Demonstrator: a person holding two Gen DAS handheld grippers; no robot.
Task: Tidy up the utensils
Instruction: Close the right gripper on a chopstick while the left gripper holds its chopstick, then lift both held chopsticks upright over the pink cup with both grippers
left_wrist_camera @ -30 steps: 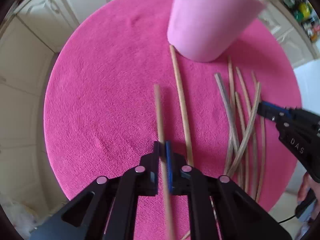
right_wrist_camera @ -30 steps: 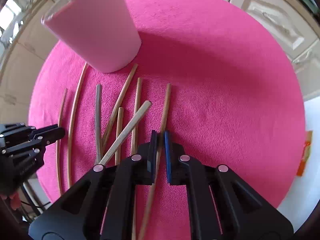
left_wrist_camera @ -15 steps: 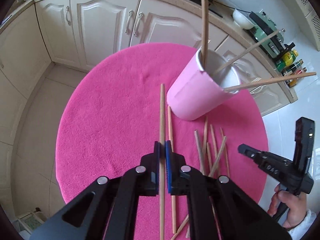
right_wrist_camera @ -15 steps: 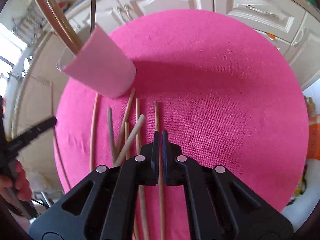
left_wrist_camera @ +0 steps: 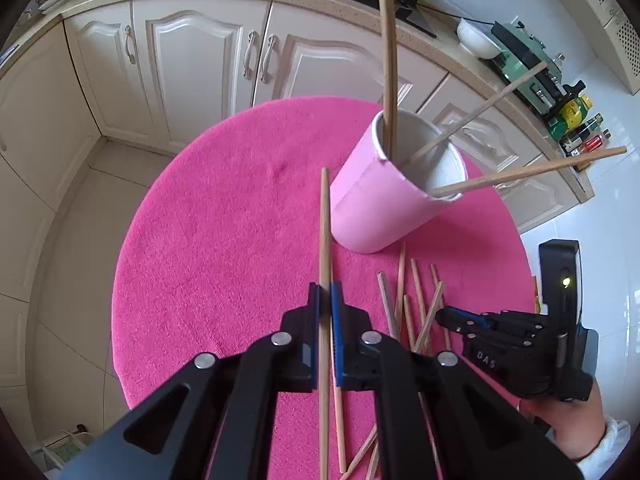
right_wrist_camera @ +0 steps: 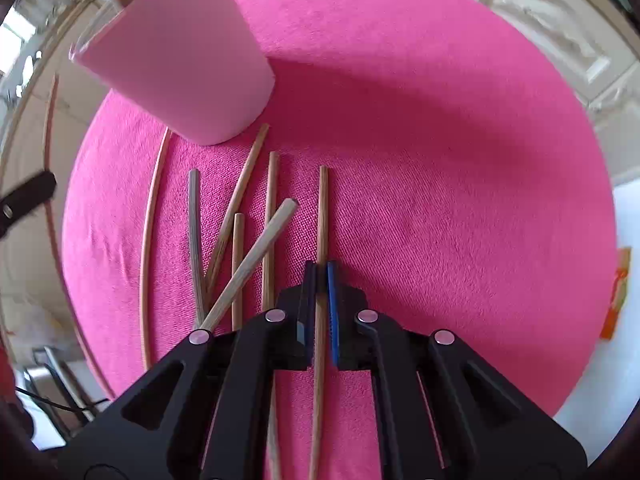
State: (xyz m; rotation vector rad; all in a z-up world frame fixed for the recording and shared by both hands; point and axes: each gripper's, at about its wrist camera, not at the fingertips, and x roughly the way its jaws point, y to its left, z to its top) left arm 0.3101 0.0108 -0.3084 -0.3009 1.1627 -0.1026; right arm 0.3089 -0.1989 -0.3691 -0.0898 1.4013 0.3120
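My left gripper (left_wrist_camera: 326, 296) is shut on a wooden chopstick (left_wrist_camera: 325, 220), held above the pink cloth (left_wrist_camera: 224, 240) with its tip pointing at the left side of the pink cup (left_wrist_camera: 372, 208). Three chopsticks (left_wrist_camera: 388, 60) stand in the cup. My right gripper (right_wrist_camera: 320, 276) is shut on another chopstick (right_wrist_camera: 322, 208) low over the cloth (right_wrist_camera: 440, 160); whether this stick is off the cloth I cannot tell. Left of it lie several loose chopsticks (right_wrist_camera: 236, 208), crossing each other below the cup (right_wrist_camera: 180, 64). In the left wrist view the right gripper (left_wrist_camera: 444, 314) is over that loose pile (left_wrist_camera: 416, 304).
The pink cloth covers a round table. Cream kitchen cabinets (left_wrist_camera: 192, 60) curve behind it, under a counter with a bowl and bottles (left_wrist_camera: 520, 52). A person's hand (left_wrist_camera: 572, 428) holds the right gripper at the lower right. An orange object (right_wrist_camera: 616, 292) lies beyond the table's right edge.
My left gripper has risen and tipped up with its chopstick, bringing the cup's mouth into view. The right wrist view drew back from the cloth, then came close again, its chopstick now straight between the jaws.
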